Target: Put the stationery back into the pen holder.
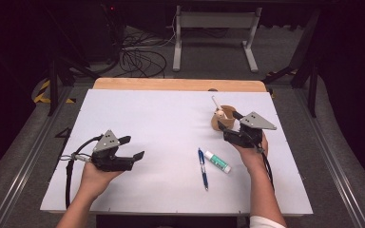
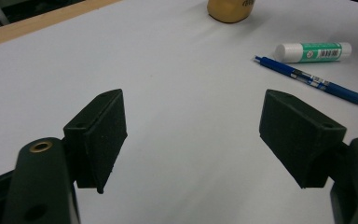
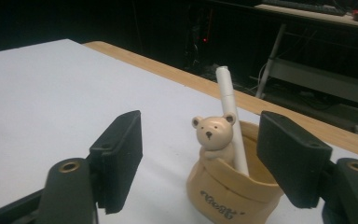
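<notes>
A tan bear-shaped pen holder (image 1: pixel 222 118) (image 3: pixel 233 184) stands at the right rear of the white table, with a white pen (image 3: pixel 230 116) leaning upright inside it. My right gripper (image 1: pixel 230 122) (image 3: pixel 198 158) is open right in front of the holder, nothing between its jaws. A blue pen (image 1: pixel 203 168) (image 2: pixel 314 80) and a white glue stick with a green label (image 1: pixel 217 161) (image 2: pixel 313 51) lie on the table near the middle right. My left gripper (image 1: pixel 132 148) (image 2: pixel 193 135) is open at the left, over bare table, holding nothing.
The white table top (image 1: pixel 161 123) has a wooden strip (image 1: pixel 180 84) along its far edge. Beyond it are a white metal stand (image 1: pixel 214 33) and loose cables (image 1: pixel 138 59) on the floor. The bottom of the holder (image 2: pixel 230 10) shows at the top of the left gripper view.
</notes>
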Action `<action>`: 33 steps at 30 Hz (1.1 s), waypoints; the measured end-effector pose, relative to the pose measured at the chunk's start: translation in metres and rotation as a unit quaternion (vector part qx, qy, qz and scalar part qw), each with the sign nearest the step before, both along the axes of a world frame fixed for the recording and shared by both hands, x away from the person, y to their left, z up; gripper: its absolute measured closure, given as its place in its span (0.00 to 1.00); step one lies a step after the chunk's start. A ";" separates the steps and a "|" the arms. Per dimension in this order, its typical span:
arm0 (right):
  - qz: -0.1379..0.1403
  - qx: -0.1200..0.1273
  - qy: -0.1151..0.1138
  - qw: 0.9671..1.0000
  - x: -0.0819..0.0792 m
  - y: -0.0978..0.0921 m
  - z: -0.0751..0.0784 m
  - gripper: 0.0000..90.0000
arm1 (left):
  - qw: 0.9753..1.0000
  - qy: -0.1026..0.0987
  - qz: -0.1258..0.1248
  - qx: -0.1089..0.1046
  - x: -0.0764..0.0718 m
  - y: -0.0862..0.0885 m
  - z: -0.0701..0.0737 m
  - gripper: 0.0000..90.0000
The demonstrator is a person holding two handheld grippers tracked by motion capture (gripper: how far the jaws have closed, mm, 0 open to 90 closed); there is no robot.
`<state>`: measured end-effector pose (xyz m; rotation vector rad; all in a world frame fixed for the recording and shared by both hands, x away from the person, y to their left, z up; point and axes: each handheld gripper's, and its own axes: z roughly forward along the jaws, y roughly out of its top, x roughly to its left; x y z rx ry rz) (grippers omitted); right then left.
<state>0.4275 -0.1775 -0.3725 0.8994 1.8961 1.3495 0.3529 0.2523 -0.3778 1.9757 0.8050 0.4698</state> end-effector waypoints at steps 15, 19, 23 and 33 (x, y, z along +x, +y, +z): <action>0.039 0.003 0.009 0.999 -0.019 -0.006 0.008 0.20 | 1.000 -0.002 0.004 0.000 0.001 0.002 -0.001 0.26; 0.040 0.010 0.009 0.999 -0.025 -0.010 0.009 0.17 | 1.000 -0.001 0.004 0.000 0.001 0.002 -0.001 0.26; 0.040 0.014 0.017 0.999 -0.030 -0.015 0.007 0.14 | 1.000 -0.005 0.009 -0.007 0.001 0.003 0.001 0.26; 0.057 0.002 0.029 0.998 -0.035 -0.017 0.007 0.09 | 1.000 -0.004 0.006 0.000 0.001 0.003 0.000 0.25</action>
